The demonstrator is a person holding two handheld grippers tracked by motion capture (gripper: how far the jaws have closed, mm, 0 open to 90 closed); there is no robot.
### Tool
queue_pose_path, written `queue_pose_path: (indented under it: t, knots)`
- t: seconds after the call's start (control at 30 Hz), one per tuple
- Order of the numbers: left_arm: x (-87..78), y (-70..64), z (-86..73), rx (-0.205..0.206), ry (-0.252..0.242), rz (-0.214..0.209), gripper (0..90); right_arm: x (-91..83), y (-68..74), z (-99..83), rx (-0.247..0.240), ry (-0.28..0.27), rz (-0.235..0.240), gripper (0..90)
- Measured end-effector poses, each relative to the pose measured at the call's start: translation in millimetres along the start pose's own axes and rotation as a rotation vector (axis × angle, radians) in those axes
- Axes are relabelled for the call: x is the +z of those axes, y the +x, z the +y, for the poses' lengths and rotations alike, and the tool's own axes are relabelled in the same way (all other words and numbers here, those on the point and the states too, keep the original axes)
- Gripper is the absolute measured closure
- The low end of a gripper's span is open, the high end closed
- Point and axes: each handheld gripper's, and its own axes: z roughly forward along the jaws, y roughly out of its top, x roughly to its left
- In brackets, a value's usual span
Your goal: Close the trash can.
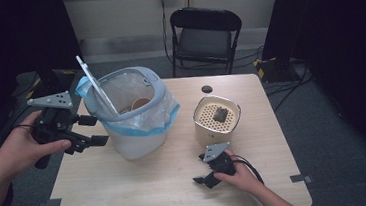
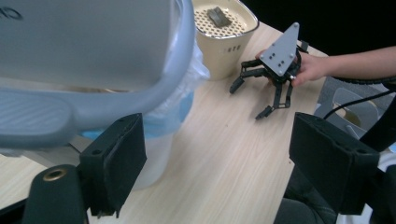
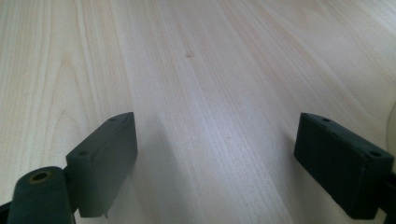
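Observation:
A white bin [image 1: 134, 112] with a grey rim and a blue-edged plastic liner stands left of the table's middle, its lid tipped up at the back; a brown cup lies inside it. My left gripper [image 1: 93, 131] is open at the bin's left side, and in the left gripper view its left jaw sits right below the grey rim [image 2: 140, 93]. A cream container [image 1: 217, 119] with a perforated top carries a small dark lump [image 1: 220, 114]. My right gripper [image 1: 203, 174] is open low over the bare wood [image 3: 205, 93] in front of that container, with nothing between its jaws.
The wooden table [image 1: 128, 188] has free room along its front and right side. A small dark hole [image 1: 207, 89] marks the far edge. A black folding chair [image 1: 205, 36] stands behind the table, with dark curtains on both sides.

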Motion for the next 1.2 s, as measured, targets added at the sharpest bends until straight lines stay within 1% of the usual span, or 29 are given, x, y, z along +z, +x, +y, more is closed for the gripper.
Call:
queue_pose_path:
  t: [0.03, 0.07, 0.1, 0.17, 0.33, 0.4, 0.47, 0.5, 0.6, 0.63, 0.7, 0.73, 0.77, 0.8, 0.87, 0.97, 1.07, 1.1, 1.17, 1.2]
  knots:
    - [0.4, 1.3, 0.9, -0.005, -0.006, 0.002, 18.3, 0.0, 0.0, 0.0, 0.000, 0.000, 0.000, 12.7]
    - [0.0, 2.3, 2.0, -0.001, -0.004, 0.007, 18.3, 0.0, 0.0, 0.0, 0.000, 0.000, 0.000, 12.7]
    - [0.8, 3.0, 3.0, -0.004, -0.016, 0.006, 18.3, 0.0, 0.0, 0.0, 0.000, 0.000, 0.000, 12.7]
    - [1.3, 4.0, 6.4, 0.008, -0.017, 0.018, 18.3, 0.0, 0.0, 0.0, 0.000, 0.000, 0.000, 12.7]
    - [5.6, 5.0, 14.8, 0.018, -0.039, 0.025, 18.2, 0.0, 0.0, 0.0, 0.000, 0.000, 0.000, 12.7]
    - [7.7, 5.1, 17.6, 0.025, -0.037, 0.030, 17.9, 0.0, 0.0, 0.0, 0.000, 0.000, 0.000, 12.7]
    - [9.9, 5.3, 20.9, 0.022, -0.042, 0.025, 17.5, 0.0, 0.0, 0.0, 0.000, 0.000, 0.000, 12.7]
    - [11.1, 5.5, 22.8, 0.028, -0.042, 0.029, 17.5, 0.0, 0.0, 0.0, 0.000, 0.000, 0.000, 12.7]
    - [13.9, 5.5, 26.0, 0.027, -0.045, 0.027, 17.5, 0.0, 0.0, 0.0, 0.000, 0.000, 0.000, 12.7]
    - [15.4, 5.2, 28.0, 0.027, -0.033, 0.032, 16.3, 0.0, 0.0, 0.0, 0.001, 0.000, 0.000, 12.7]
    - [16.4, 5.7, 28.9, 0.029, -0.025, 0.039, 15.5, 0.0, 0.0, 0.0, 0.000, 0.000, 0.000, 12.7]
    - [16.4, 6.3, 29.1, 0.027, -0.028, 0.041, 15.5, 0.0, 0.0, 0.0, 0.001, 0.001, 0.000, 12.7]
    - [16.4, 6.2, 29.2, 0.015, -0.033, 0.037, 15.5, 0.0, 0.0, 0.0, 0.001, 0.000, 0.000, 12.7]
    - [16.4, 6.2, 29.2, 0.015, -0.033, 0.037, 15.5, 0.0, 0.0, 0.0, 0.001, 0.000, 0.000, 12.7]
    - [14.6, 6.4, 31.3, 0.024, -0.038, 0.052, 15.5, 0.0, 0.0, 0.0, 0.000, 0.000, 0.000, 12.7]
    - [13.1, 6.2, 33.3, 0.021, -0.049, 0.051, 15.5, 0.0, 0.0, 0.0, 0.001, 0.000, 0.000, 12.7]
    - [12.8, 4.9, 39.0, 0.027, -0.068, 0.048, 15.5, 0.0, 0.0, 0.0, 0.001, 0.001, 0.000, 12.7]
    - [13.7, 4.7, 40.6, 0.033, -0.065, 0.049, 15.5, 0.0, 0.0, 0.0, 0.001, 0.000, 0.000, 12.7]
    - [15.0, 4.3, 42.1, 0.033, -0.063, 0.051, 15.4, 0.0, 0.0, 0.0, 0.001, 0.000, 0.000, 12.7]
    - [18.2, 4.3, 45.1, 0.036, -0.061, 0.050, 15.4, 0.0, 0.0, 0.0, 0.000, 0.000, 0.000, 12.7]
